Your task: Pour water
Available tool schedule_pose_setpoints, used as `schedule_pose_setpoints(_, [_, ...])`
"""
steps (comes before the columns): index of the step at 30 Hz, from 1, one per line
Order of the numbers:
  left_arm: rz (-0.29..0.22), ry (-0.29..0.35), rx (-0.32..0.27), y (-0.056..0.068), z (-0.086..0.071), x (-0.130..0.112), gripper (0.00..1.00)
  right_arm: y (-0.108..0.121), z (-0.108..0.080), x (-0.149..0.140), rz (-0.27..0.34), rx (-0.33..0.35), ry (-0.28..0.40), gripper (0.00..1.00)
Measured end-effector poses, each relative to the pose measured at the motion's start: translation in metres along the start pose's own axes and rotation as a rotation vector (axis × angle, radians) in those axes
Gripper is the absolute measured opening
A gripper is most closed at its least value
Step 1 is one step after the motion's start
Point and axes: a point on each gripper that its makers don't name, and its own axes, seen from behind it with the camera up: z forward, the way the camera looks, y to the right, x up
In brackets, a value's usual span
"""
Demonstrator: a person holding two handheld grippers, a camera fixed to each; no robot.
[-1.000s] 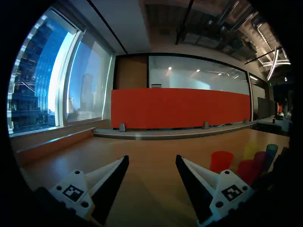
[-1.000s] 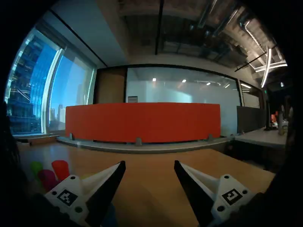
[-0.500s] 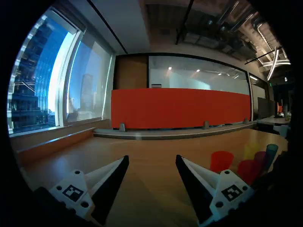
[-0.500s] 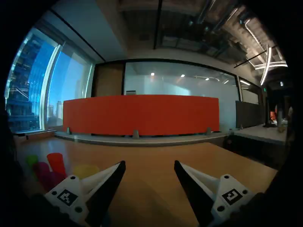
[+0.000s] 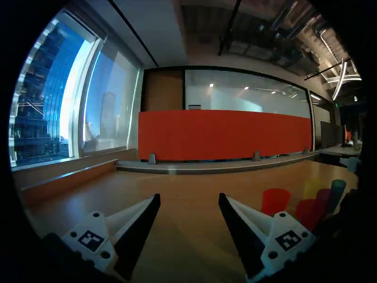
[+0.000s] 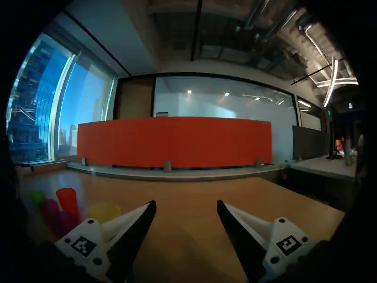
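Note:
A cluster of coloured plastic cups stands on the wooden table. In the left gripper view it sits at the right: an orange-red cup (image 5: 275, 200), a red cup (image 5: 308, 211), a yellow cup (image 5: 312, 187), a magenta cup (image 5: 325, 197) and a teal cup (image 5: 337, 187). My left gripper (image 5: 188, 200) is open and empty, left of them. In the right gripper view the cups are at the left: a red cup (image 6: 68, 202), a green cup (image 6: 38, 198), a magenta cup (image 6: 51, 211) and a yellow cup (image 6: 103, 212). My right gripper (image 6: 184, 207) is open and empty, right of them.
The wooden table (image 5: 188, 188) runs back to a grey rail and an orange divider panel (image 5: 221, 134). Large windows (image 5: 52, 104) line the left side. Another desk (image 6: 325, 167) stands at the right.
The right gripper's view has tilted down a little and shifted, so the cups show more fully at its left. The left gripper has stayed still.

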Motion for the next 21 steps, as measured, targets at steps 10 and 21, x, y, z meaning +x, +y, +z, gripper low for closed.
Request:
schedule_pose_setpoints(10, [0.000,0.000,0.000,0.0003,-0.0003,-0.0003,0.92,-0.0009,-0.0004,-0.0002,0.000,0.006,0.000,0.99])
schedule_pose_setpoints(21, [0.000,0.000,0.000,0.0003,-0.0002,-0.0003,0.92,-0.0012,0.0007,-0.0010,0.002,0.007,-0.003,0.99])
